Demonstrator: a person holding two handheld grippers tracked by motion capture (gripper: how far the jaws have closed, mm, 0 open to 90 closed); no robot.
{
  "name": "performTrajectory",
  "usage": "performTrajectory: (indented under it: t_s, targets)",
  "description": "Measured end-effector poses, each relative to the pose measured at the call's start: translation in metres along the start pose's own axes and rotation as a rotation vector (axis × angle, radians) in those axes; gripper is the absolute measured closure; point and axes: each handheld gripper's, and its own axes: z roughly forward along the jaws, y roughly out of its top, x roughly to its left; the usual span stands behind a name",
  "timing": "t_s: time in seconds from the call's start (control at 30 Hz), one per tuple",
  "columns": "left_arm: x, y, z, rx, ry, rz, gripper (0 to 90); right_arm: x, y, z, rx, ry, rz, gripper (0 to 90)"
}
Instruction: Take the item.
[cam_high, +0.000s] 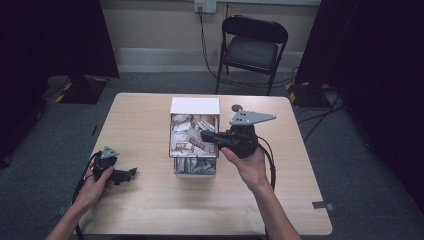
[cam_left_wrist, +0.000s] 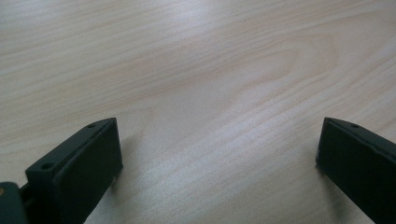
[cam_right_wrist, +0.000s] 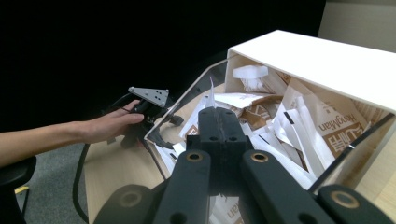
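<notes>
A clear box with a white lid (cam_high: 194, 106) stands mid-table, packed with several brown and white sachets (cam_high: 192, 132). My right gripper (cam_high: 204, 135) is held over the box's open front, pointing left. In the right gripper view its jaws (cam_right_wrist: 216, 112) are shut, with a thin white sachet (cam_right_wrist: 211, 91) standing edge-on between the tips, above the sachets (cam_right_wrist: 289, 116) in the box (cam_right_wrist: 317, 60). My left gripper (cam_high: 131, 173) rests on the table at the left, held by a hand. Its jaws (cam_left_wrist: 219, 126) stand open over bare wood.
The wooden table (cam_high: 150, 115) has bare room left and right of the box. A black folding chair (cam_high: 252, 47) stands behind the table, and cables run along the floor. Dark curtains hang at both sides.
</notes>
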Motion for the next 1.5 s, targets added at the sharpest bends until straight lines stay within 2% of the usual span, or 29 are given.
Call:
performTrajectory:
  t_s: [0.07,0.27,0.73,1.5]
  targets:
    - [0.000,0.000,0.000,0.000,0.000,-0.001,0.0,0.000,0.001,-0.001,-0.005,0.014,0.000,90.0]
    - [0.000,0.000,0.000,0.000,0.000,-0.001,0.0,0.000,0.003,-0.005,-0.019,0.009,-0.002,90.0]
    - [0.000,0.000,0.000,0.000,0.000,0.000,0.0,-0.003,0.009,-0.024,-0.067,-0.014,0.007,90.0]
    - [0.000,0.000,0.000,0.000,0.000,-0.001,0.0,-0.008,0.012,-0.053,-0.101,-0.060,0.014,90.0]
